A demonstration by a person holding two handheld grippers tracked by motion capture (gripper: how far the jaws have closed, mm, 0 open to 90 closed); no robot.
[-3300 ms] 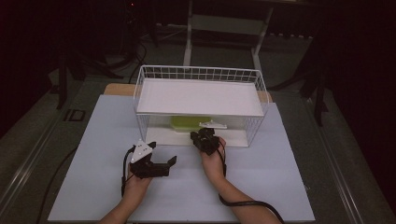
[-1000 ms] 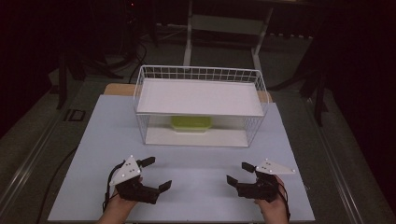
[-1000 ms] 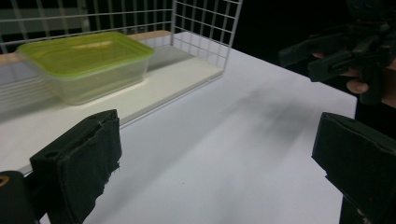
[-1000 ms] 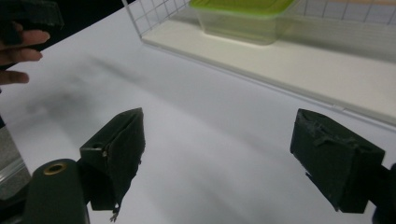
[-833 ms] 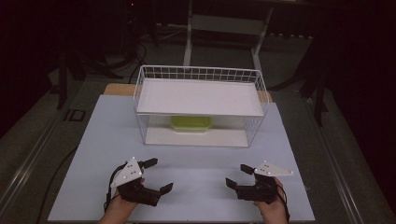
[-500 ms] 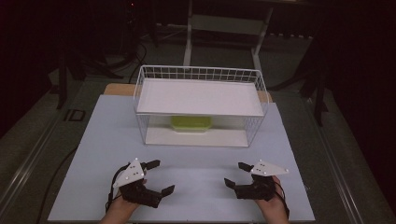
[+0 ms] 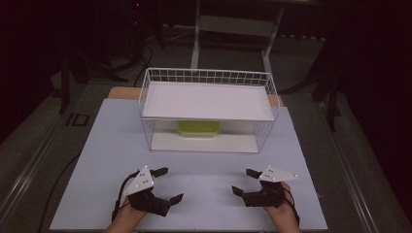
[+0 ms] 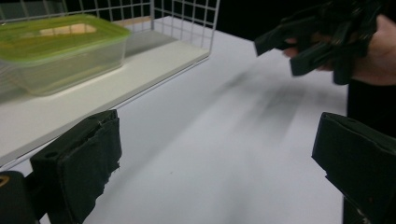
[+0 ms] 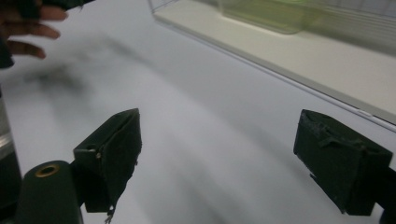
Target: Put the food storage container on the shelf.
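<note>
A clear container with a green lid rests on the lower board of a white wire rack, toward the back. My left gripper is open near the table's front edge at the left, nothing between its jaws. My right gripper is open at the front right, also with nothing in it. Both point inward, toward each other. In the left gripper view, the container is at the upper left and the right gripper at the upper right. The right gripper view has the container at the top.
The rack's upper shelf is a bare white board with a wire rim. A pale table top stretches between the rack and my grippers. Dark floor and stand legs lie behind the table.
My right gripper has drawn back from the rack's lower shelf to the front right, leaving the container there. The left gripper moved back too. Both have barely shifted over the last second.
</note>
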